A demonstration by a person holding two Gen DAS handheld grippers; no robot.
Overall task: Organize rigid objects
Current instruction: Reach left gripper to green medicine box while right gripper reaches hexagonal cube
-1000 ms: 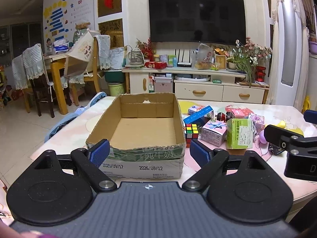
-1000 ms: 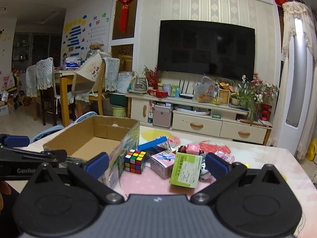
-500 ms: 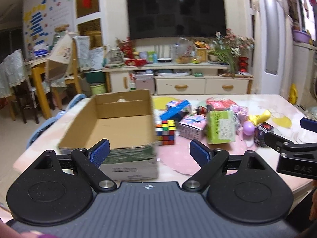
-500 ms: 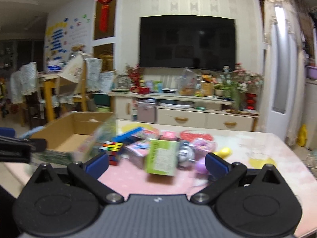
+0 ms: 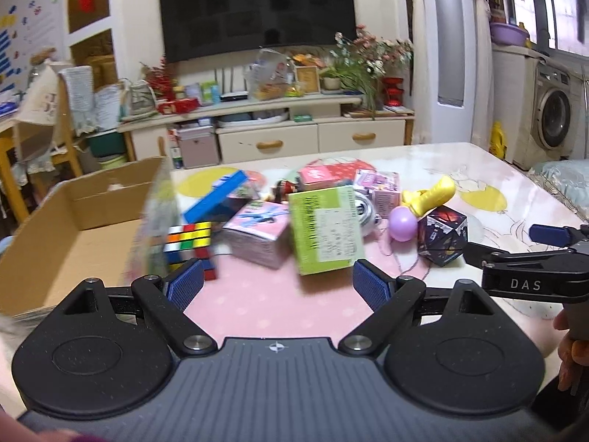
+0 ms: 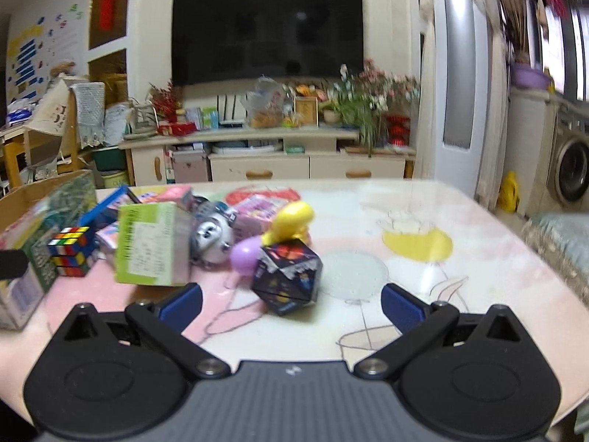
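On the table [image 5: 478,169], both views had swung right off the cardboard box [image 5: 55,228] toward the toy pile, so picking looked about to start. Left gripper [image 5: 277,283] and right gripper [image 6: 291,304] were spread wide, empty. Nearest the right one: faceted dark cube [image 6: 288,276] (glossy, sharp-edged), beside a smooth purple egg [image 6: 244,256] and green carton [image 6: 152,243].

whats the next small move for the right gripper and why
Probably ease the right gripper forward and down around the dark cube. Its jaws are open and empty, the cube sits nearest, right ahead between the fingers, and the cardboard box looks empty, so nothing appears sorted yet.
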